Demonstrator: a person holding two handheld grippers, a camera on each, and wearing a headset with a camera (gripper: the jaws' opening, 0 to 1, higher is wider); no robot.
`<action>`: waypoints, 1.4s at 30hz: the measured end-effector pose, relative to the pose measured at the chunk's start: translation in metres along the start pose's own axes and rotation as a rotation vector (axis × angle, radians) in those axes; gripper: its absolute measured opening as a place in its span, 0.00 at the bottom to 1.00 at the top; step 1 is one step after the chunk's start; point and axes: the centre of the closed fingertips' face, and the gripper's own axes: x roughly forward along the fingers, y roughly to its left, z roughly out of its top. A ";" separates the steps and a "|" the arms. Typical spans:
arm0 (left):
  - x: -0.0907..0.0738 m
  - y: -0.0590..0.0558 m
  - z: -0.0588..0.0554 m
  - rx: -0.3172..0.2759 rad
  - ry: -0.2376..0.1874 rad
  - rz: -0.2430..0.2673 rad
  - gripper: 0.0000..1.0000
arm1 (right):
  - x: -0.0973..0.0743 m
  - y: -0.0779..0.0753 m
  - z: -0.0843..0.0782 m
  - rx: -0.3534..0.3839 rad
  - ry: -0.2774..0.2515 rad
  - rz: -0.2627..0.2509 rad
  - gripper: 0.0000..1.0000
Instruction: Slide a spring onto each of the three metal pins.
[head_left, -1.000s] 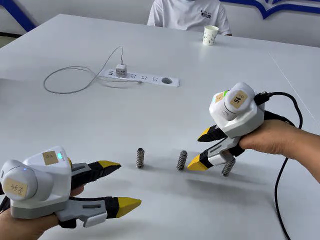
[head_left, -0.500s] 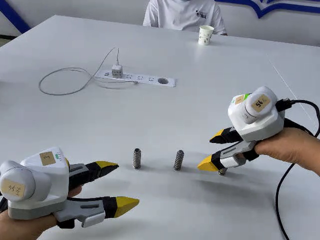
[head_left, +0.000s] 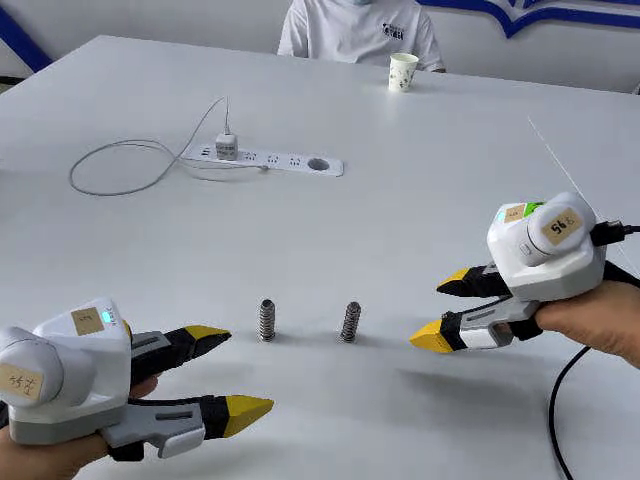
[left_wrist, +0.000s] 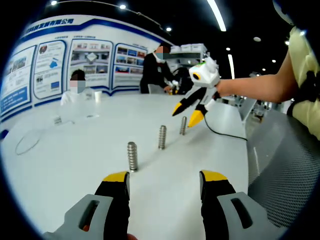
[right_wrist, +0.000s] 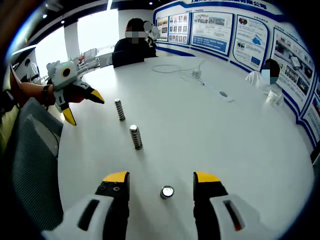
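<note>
Head view, springs on the white table (head_left: 420, 170): count and place? (A)
Two upright, apart from each other: left spring (head_left: 267, 320), middle spring (head_left: 350, 322). Third spring (left_wrist: 183, 125) entered from the left gripper view, in line beyond them, just below the tips of the right gripper (head_left: 428, 313). (B)
Left gripper (head_left: 250, 368)? (A)
Near edge, jaws spread wide, nothing between them. (B)
Right gripper? (A)
To the right of the middle spring, jaws parted, holding nothing. Its own view looks down on the third spring's top, between the jaws, untouched. (B)
Sundries? (A)
Power strip (head_left: 262, 157), paper cup (head_left: 402, 72), far side. (B)
</note>
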 end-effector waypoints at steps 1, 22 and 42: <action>0.000 0.000 0.000 0.000 0.000 0.001 0.57 | -0.001 0.000 -0.001 0.002 -0.002 -0.002 0.52; 0.001 -0.002 0.003 0.001 -0.005 0.002 0.59 | -0.029 0.008 -0.028 0.056 -0.069 -0.063 0.53; 0.000 -0.003 0.001 -0.009 -0.008 0.004 0.60 | -0.048 0.026 -0.037 0.090 -0.165 -0.085 0.54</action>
